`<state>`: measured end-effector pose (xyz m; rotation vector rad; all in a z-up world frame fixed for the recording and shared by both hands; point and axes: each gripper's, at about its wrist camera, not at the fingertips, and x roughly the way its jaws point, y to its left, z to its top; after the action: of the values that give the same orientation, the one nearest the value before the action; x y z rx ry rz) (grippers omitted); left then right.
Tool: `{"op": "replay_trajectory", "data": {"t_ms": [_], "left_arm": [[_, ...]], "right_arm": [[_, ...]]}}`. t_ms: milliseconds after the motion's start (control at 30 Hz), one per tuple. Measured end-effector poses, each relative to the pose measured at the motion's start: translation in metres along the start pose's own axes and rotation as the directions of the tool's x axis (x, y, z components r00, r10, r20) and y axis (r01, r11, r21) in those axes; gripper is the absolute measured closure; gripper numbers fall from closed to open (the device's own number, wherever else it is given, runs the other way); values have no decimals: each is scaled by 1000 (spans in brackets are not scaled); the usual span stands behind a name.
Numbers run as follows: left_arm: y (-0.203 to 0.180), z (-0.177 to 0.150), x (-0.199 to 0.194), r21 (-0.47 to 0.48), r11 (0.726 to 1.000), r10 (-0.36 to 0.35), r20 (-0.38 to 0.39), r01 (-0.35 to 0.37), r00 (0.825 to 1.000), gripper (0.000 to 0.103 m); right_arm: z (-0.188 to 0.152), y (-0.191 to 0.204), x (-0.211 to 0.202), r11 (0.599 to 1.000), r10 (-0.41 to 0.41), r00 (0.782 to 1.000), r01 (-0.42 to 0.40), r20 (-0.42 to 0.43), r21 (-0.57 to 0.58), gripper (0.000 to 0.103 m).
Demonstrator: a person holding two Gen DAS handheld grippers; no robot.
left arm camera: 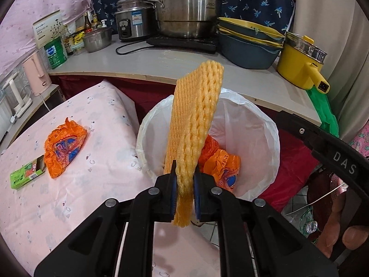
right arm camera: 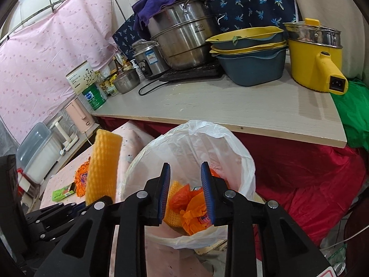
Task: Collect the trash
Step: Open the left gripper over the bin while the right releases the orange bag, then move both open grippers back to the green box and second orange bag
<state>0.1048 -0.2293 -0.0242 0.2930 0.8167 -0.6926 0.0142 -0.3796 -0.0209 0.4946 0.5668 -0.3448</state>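
My left gripper (left arm camera: 185, 173) is shut on a yellow foam fruit net (left arm camera: 193, 120) that stands up above the white-lined trash bin (left arm camera: 265, 138). The same foam net (right arm camera: 103, 166) shows at the left of the right wrist view. My right gripper (right arm camera: 185, 173) hangs open over the bin (right arm camera: 235, 161) with nothing between its pads. Inside the bin lie an orange wrapper (right arm camera: 196, 210) and another yellow foam net (right arm camera: 173, 212). On the pink-covered table (left arm camera: 92, 161) lie an orange snack wrapper (left arm camera: 63, 147) and a small green box (left arm camera: 26, 173).
A wooden counter (left arm camera: 143, 62) behind the bin carries steel pots (left arm camera: 186, 11), a rice cooker (left arm camera: 133, 20), stacked blue and yellow basins (left arm camera: 249, 43) and a yellow electric pot (left arm camera: 302, 62). Red cloth (right arm camera: 311, 166) hangs under it. A person's fingers (left arm camera: 346, 233) show at lower right.
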Motion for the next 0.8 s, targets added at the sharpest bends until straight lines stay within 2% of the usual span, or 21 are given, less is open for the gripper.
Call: {"op": "replay_trajectory", "data": {"t_ms": [133, 167, 233, 267, 300, 633, 800], "left_arm": [[-9, 8, 9, 12, 1000, -29, 11, 29, 1000, 89], [-11, 9, 10, 14, 999, -35, 15, 35, 999, 86], [-11, 12, 11, 5, 1000, -30, 42, 29, 999, 64], [-9, 12, 10, -4, 1000, -18, 59, 18, 998, 47], [-7, 12, 9, -15, 1000, -5, 76, 7, 997, 42], [36, 1, 0, -107, 993, 60, 77, -51, 995, 42], [63, -8, -11, -157, 983, 103, 80, -90, 991, 42]], "right_arm": [[1, -6, -1, 1000, -11, 1000, 11, 2, 10, 76], [1, -7, -1, 1000, -12, 1000, 12, 2, 12, 75], [0, -7, -1, 1000, -14, 1000, 14, 2, 13, 75], [0, -7, -1, 1000, -15, 1000, 15, 2, 13, 75], [0, -6, -1, 1000, -15, 1000, 15, 2, 12, 75], [-3, 16, 3, 1000, 13, 1000, -13, -8, -25, 73], [-4, 39, 4, 997, 38, 999, -39, -13, -60, 67]]}}
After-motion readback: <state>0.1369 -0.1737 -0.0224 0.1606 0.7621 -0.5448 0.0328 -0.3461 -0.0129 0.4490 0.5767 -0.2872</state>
